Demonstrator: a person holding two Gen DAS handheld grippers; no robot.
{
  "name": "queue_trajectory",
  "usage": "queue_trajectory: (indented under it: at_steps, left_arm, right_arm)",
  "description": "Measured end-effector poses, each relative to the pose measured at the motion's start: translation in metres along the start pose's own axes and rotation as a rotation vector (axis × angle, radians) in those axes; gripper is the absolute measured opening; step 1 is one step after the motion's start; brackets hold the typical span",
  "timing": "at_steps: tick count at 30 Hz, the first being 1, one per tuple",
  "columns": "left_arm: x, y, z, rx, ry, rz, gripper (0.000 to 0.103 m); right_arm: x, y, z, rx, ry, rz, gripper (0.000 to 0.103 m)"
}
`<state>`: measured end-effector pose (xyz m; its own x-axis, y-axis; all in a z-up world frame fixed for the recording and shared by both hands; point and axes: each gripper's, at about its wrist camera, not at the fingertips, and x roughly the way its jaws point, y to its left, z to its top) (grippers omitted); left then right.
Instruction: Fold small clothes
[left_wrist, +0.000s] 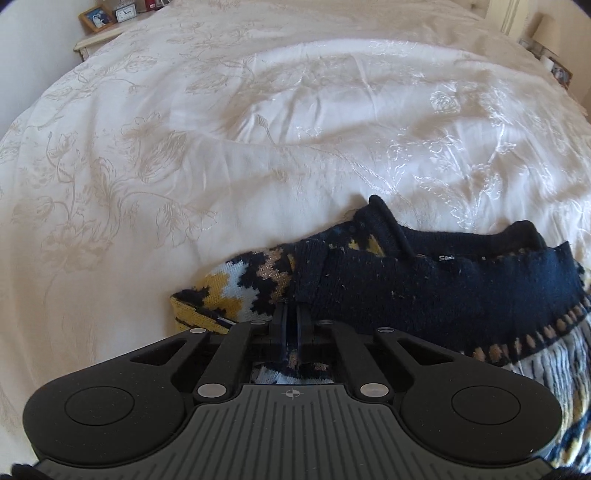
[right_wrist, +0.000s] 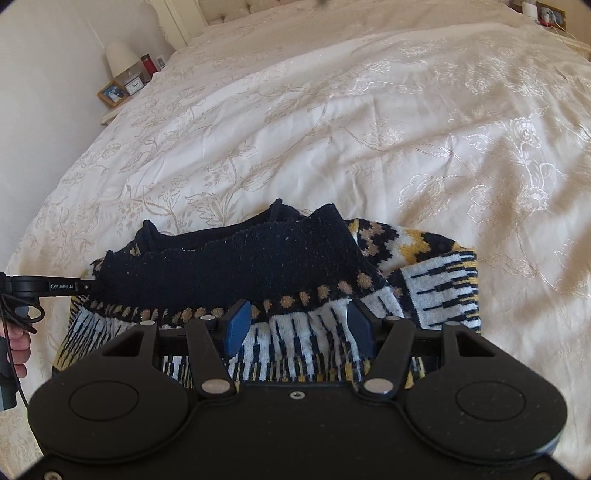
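Sweater (left_wrist: 424, 288) apparently pinched by left gripper (left_wrist: 291, 317); right gripper (right_wrist: 295, 317) spread.

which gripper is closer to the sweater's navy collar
Left. The left gripper is shut on the sweater just below the collar; the right gripper is open over the white striped part, farther down.

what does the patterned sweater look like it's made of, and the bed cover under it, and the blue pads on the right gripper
Sweater: looks like knitted wool or acrylic yarn; visible stitches, ribbed navy edges, pale lint specks.
Bed cover: likely smooth woven cotton or satin blend; cream, creased, with shiny embroidered flowers catching light.
Pads on the right gripper: matte blue, probably rubber or soft plastic; the look leaves it open.
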<state>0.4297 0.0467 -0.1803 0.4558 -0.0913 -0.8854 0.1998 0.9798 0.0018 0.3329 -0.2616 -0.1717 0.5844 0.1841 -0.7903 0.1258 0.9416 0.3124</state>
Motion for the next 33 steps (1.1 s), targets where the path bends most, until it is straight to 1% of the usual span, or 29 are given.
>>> queue_trajectory:
  at_steps: [1,3,4,6,7,8,10,12,14,15,16,17,19,22,24,27,29,31,33]
  left_arm:
    - [0.002,-0.001,0.001,0.008,0.002,0.002,0.007]
    - [0.005,0.000,0.001,0.008,0.010,0.001,0.008]
    - [0.005,0.001,0.002,-0.002,0.016,-0.004,0.010]
    - [0.003,0.006,0.004,-0.024,0.017,-0.021,0.012]
    - [0.001,0.010,0.004,-0.040,0.014,-0.028,0.021]
    - [-0.002,0.012,0.004,-0.050,0.007,-0.031,0.027]
    - [-0.013,0.017,0.002,-0.058,-0.010,-0.023,0.027]
    - [-0.026,0.019,0.000,-0.046,-0.016,0.001,0.028]
    - [-0.039,0.018,-0.005,-0.025,-0.021,0.008,0.029]
    - [-0.046,0.018,-0.009,-0.016,-0.027,0.004,0.030]
    - [-0.054,0.016,-0.015,-0.005,-0.034,-0.002,0.033]
    - [-0.059,0.014,-0.020,0.003,-0.038,-0.007,0.039]
    - [-0.068,0.008,-0.034,0.019,-0.041,-0.025,0.042]
    - [-0.070,-0.005,-0.056,0.078,-0.022,-0.047,0.042]
    - [-0.065,-0.011,-0.067,0.122,0.005,-0.032,0.043]
    - [-0.055,-0.011,-0.080,0.159,0.050,0.006,0.043]
    - [-0.050,-0.008,-0.084,0.171,0.066,0.016,0.043]
    - [-0.046,-0.007,-0.085,0.174,0.077,0.013,0.044]
    - [-0.045,-0.007,-0.083,0.178,0.072,0.014,0.044]
  right_arm:
    - [0.005,0.002,0.003,-0.013,0.010,0.002,0.065]
    - [0.019,0.006,0.008,-0.036,0.043,-0.010,0.066]
    - [0.027,0.006,0.010,-0.044,0.062,-0.026,0.066]
    - [0.047,0.002,0.015,-0.054,0.123,-0.090,0.066]
    - [0.054,-0.001,0.016,-0.060,0.145,-0.107,0.065]
    - [0.060,-0.003,0.017,-0.062,0.158,-0.115,0.065]
    - [0.062,0.000,0.020,-0.084,0.164,-0.135,0.065]
    - [0.058,0.009,0.020,-0.121,0.156,-0.165,0.066]
    - [0.048,0.020,0.017,-0.147,0.124,-0.184,0.073]
    - [0.041,0.026,0.014,-0.159,0.098,-0.181,0.075]
    - [0.034,0.032,0.011,-0.170,0.074,-0.173,0.081]
    - [0.027,0.039,0.008,-0.184,0.052,-0.165,0.086]
    - [0.017,0.059,-0.002,-0.232,0.022,-0.152,0.091]
    - [0.014,0.081,-0.017,-0.301,0.034,-0.141,0.092]
    - [0.020,0.094,-0.025,-0.342,0.064,-0.155,0.092]
    - [0.034,0.099,-0.039,-0.381,0.122,-0.198,0.093]
    - [0.043,0.092,-0.048,-0.365,0.178,-0.244,0.100]
    - [0.047,0.081,-0.051,-0.312,0.179,-0.226,0.101]
    - [0.050,0.076,-0.052,-0.299,0.182,-0.214,0.102]
